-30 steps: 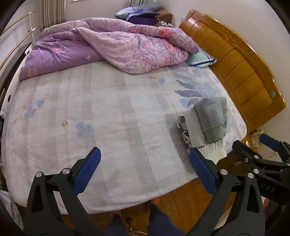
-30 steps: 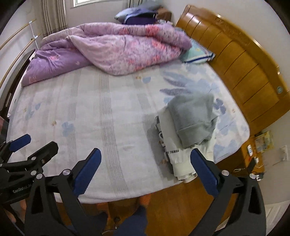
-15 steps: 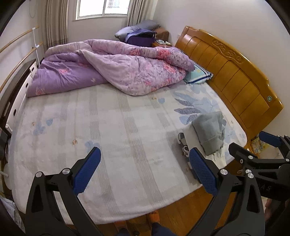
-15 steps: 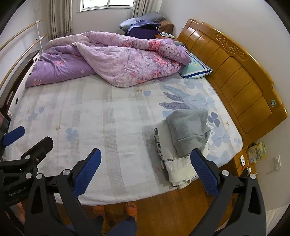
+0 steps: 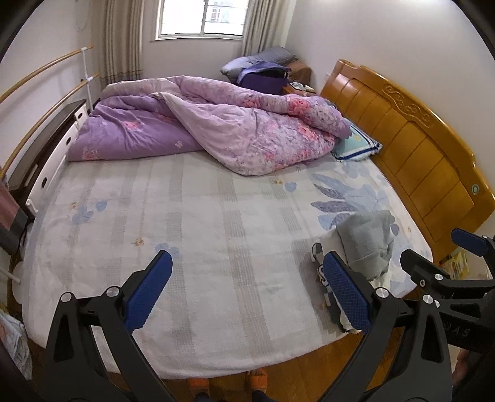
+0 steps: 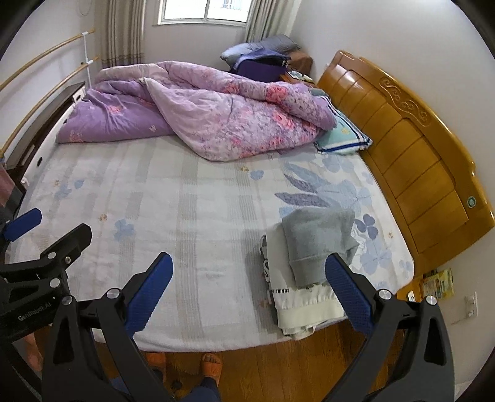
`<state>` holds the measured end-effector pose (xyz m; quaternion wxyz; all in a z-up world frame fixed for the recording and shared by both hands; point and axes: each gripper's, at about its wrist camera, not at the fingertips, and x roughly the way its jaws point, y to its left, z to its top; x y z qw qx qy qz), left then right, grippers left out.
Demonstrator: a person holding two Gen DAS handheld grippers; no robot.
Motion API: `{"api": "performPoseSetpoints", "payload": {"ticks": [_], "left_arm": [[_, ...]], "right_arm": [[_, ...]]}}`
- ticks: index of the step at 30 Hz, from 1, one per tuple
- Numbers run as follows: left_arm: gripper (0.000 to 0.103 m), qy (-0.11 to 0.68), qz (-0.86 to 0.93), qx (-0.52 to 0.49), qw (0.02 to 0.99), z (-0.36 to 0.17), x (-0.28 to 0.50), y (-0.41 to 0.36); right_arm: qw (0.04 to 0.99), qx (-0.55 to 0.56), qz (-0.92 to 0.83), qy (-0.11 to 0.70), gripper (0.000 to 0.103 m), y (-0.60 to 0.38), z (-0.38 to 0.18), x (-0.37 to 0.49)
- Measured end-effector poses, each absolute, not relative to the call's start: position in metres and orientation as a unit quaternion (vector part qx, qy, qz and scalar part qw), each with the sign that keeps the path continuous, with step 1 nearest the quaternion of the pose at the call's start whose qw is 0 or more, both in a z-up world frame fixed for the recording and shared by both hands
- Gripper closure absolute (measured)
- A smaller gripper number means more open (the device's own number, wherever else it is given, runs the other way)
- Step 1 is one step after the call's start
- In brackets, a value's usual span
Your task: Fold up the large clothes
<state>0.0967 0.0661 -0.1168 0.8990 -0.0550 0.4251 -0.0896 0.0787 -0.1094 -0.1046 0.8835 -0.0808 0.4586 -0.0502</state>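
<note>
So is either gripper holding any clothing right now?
No. The left gripper and right gripper are both open and empty; the folded clothes lie on the bed.

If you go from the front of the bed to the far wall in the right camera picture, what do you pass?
Orange slippers → white folded garment → grey folded garment → purple quilt → dark pile of bedding in the corner → window.

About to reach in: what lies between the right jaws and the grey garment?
Nothing visible. The right gripper hangs open over the bed edge, and the grey garment lies uncovered atop the white one.
</note>
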Motion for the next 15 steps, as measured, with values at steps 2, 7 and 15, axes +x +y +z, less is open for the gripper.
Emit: {"api": "performPoseSetpoints", "payload": {"ticks": [2,7,15], "left_arm": [[0.005,0.418,-0.084,-0.056,0.903,-0.112,0.094,0.064],[0.005,0.412,-0.07,-0.05,0.907,-0.101,0.086,0.058],[0.005,0.394,-0.059,-0.044,0.916,-0.081,0.068,0.057]], "right_arm": [[0.886,-0.081,-0.045,0.455,0.008,-0.113,-0.101,0.077],[0.889,-0.081,-0.034,0.449,0.008,-0.118,-0.093,0.073],[0.901,-0.073,-0.017,0.426,0.008,-0.124,-0.073,0.062]]}}
